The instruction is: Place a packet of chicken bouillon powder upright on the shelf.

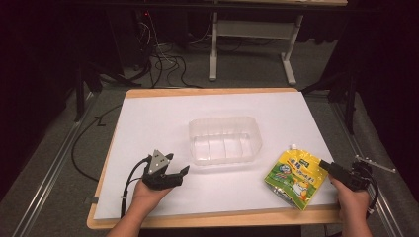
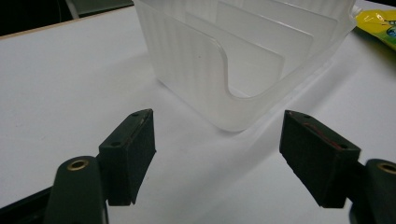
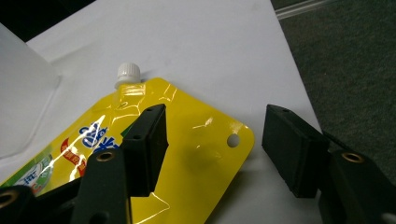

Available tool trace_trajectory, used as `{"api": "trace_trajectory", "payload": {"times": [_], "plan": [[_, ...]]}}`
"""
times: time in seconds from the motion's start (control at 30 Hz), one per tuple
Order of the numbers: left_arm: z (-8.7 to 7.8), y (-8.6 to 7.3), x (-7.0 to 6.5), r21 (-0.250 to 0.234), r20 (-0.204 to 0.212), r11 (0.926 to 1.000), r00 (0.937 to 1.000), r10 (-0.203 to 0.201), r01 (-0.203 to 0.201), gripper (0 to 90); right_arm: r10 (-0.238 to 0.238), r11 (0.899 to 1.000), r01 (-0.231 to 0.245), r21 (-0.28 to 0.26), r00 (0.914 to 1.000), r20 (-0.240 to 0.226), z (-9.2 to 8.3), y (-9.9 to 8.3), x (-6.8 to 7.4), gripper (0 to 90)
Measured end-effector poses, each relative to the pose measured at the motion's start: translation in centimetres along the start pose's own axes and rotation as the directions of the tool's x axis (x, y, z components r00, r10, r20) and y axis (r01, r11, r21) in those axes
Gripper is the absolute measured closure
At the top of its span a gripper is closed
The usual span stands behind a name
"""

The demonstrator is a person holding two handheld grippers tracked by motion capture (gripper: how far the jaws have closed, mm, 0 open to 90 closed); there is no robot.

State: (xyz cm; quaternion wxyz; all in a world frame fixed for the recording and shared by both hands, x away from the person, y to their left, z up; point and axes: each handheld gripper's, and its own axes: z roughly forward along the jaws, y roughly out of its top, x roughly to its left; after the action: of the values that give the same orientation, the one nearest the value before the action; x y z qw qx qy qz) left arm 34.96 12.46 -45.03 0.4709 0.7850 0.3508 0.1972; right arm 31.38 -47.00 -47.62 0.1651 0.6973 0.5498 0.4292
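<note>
The table (image 1: pixel 118 148) has bare white surface along its left and far sides. A clear plastic tub (image 1: pixel 225 139) stands at centre. The left gripper (image 1: pixel 174 174), jaws apart and empty, sits near the tub's front left corner. A yellow pouch (image 1: pixel 295 177) lies flat near the front right edge. The right gripper (image 1: pixel 323 164), jaws apart, straddles the pouch's upper corner.

Yellow spout pouch (image 1: pixel 295 178), lower right of high view: printed blue and white characters on front, too small and blurred to read. Same print at lower left of right gripper view (image 3: pixel 154 158), partly hidden, illegible. No other text legible.
</note>
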Motion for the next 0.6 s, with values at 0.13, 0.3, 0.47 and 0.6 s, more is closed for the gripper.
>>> {"api": "trace_trajectory", "payload": {"times": [0.13,0.3,0.47,0.6], "plan": [[0.2,0.0,0.0,0.005,0.003,1.0,1.0,0.0,0.0,27.3,0.0,1.0,0.0,0.017,0.9999,-0.014,0.2,0.0,0.1,48.0],[0.2,0.0,-0.1,0.009,0.003,1.0,1.0,0.002,-0.002,27.4,0.034,0.999,-0.037,-0.032,0.9945,-0.099,-0.3,0.0,0.1,53.9],[0.3,-0.1,0.0,0.008,0.003,0.9999,1.0,-0.007,0.007,27.4,0.014,0.998,-0.023,-0.065,0.9893,-0.145,-1.0,0.1,0.8,57.9],[0.3,-0.1,0.0,0.007,0.005,0.9999,1.0,-0.008,0.008,27.4,0.046,0.998,-0.051,-0.034,0.9904,-0.131,-0.7,-0.2,0.5,58.2]]}}
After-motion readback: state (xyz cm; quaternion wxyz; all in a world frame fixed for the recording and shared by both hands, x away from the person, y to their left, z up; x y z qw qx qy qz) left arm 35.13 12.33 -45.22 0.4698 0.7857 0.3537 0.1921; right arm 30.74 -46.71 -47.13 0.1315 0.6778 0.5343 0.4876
